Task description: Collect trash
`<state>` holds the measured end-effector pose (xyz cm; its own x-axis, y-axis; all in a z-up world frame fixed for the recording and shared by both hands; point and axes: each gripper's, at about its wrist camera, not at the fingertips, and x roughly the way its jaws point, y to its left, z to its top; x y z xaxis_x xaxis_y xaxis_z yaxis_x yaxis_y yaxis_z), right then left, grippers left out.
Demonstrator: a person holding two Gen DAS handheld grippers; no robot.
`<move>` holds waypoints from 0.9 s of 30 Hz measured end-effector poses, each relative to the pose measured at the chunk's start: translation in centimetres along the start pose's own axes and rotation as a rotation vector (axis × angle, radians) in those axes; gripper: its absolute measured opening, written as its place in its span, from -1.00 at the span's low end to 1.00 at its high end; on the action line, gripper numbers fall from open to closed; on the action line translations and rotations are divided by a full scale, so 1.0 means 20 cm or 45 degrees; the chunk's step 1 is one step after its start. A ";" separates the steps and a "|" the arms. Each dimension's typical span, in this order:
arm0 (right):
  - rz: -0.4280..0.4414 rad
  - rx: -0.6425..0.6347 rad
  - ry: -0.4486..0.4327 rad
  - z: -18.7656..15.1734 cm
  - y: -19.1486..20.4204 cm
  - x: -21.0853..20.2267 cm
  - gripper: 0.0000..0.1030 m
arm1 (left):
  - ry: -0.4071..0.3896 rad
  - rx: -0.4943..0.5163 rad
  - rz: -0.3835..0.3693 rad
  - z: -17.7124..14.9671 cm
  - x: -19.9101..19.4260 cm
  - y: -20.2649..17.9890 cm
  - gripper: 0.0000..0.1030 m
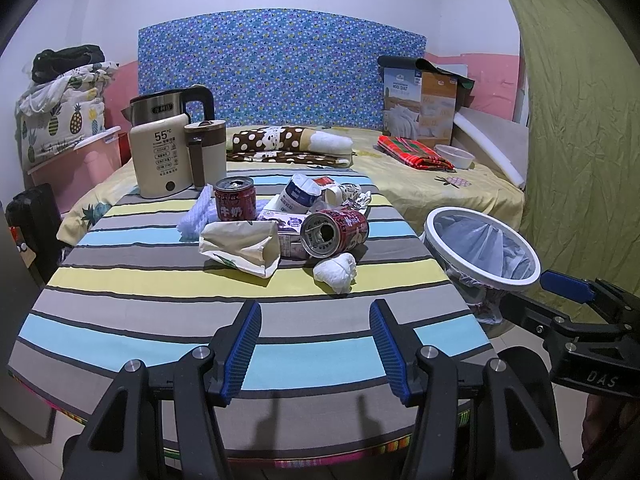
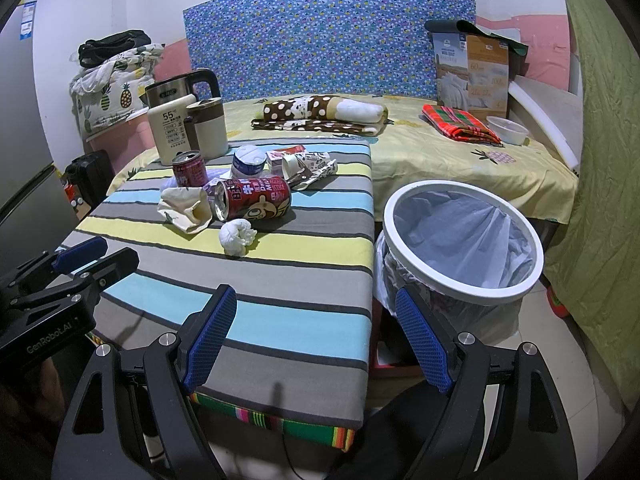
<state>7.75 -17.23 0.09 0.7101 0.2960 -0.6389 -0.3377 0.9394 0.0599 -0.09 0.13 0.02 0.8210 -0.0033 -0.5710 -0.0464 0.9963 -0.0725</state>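
While nothing yet lies visibly in the lined bin (image 2: 460, 240), task judged at its very start:

- Left tool (image 1: 316, 344): fingers apart, empty, poised over near edge of striped bench (image 1: 160, 320), well short of the trash
- Right tool (image 2: 316, 336): fingers apart, empty, straddling bench's right edge and the gap toward the bin
- Bin: white rim, pale liner, on floor just beside bench's right side; inside seen only as liner folds, no item made out
- Trash, all clustered on far half of bench:
  - crumpled white tissue ball (image 2: 237, 238), nearest to both tools, apart from the pile
  - red can on its side (image 2: 254, 200), opened end facing left
  - torn paper bag (image 2: 186, 208), touching the fallen can
  - upright red can (image 2: 189, 172) behind the bag
  - white-and-blue wrapped roll (image 2: 248, 162), small carton and crushed paper cup (image 2: 306, 164) at the back
- Not trash, by judgement: kettle and cream appliance (image 2: 170, 132) at bench's far left corner; bedding, folded cloths, bowl on bed behind
- Done: nothing evident
- Left: every listed piece still to be lifted and dropped in the bin; tissue ball likely the easiest first pick
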 end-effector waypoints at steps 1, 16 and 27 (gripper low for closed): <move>0.000 0.000 0.000 0.00 0.00 0.00 0.61 | 0.000 0.000 -0.003 0.00 0.00 0.00 0.09; -0.001 -0.004 0.005 -0.01 0.02 0.02 0.61 | 0.008 -0.004 -0.015 0.00 0.00 0.00 0.09; 0.012 -0.010 0.026 -0.01 0.03 0.06 0.61 | 0.028 -0.024 -0.021 0.00 0.06 0.03 0.09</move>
<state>8.24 -16.42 -0.74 0.6941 0.3009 -0.6540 -0.3489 0.9352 0.0600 0.89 0.64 -0.79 0.8088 -0.0215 -0.5876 -0.0440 0.9943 -0.0970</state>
